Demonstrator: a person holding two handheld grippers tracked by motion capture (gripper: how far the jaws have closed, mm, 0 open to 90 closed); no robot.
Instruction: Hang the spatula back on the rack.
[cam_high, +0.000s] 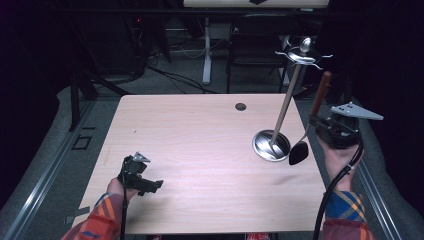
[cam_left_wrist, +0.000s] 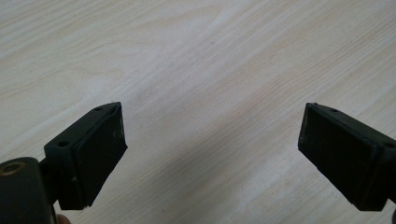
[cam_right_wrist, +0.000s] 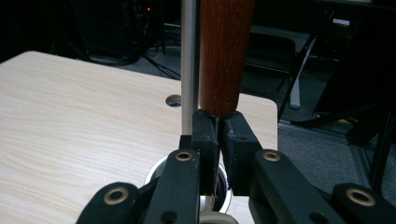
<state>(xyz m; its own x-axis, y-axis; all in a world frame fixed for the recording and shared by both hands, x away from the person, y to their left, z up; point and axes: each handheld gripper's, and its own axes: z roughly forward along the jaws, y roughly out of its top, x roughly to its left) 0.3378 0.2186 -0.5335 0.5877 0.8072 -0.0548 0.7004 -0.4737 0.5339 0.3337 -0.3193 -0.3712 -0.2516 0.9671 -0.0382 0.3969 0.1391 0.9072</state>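
Hanging at right of the high view, the ladle (cam_high: 306, 131) looked light and stiff in the right tongs (cam_high: 316, 122), beside the rack (cam_high: 272, 145); take its thin metal neck. Left tongs (cam_left_wrist: 212, 144) gaped wide over bare tabletop (cam_left_wrist: 196, 56). Right-gripper view showed its glossy wooden handle (cam_right_wrist: 223, 51) rising centre-frame.

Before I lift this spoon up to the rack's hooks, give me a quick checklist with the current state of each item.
1. Right gripper shut on the spoon, just below its wooden handle: ok.
2. Spoon bowl hangs clear of the rack's base: ok.
3. Hanging hole at the handle's end: cannot tell.
4. Free hook at the top of the rack: ok, none carries anything.
5. Rack stands upright on the table: ok.
6. Left gripper open, holding nothing, far from the rack: ok.
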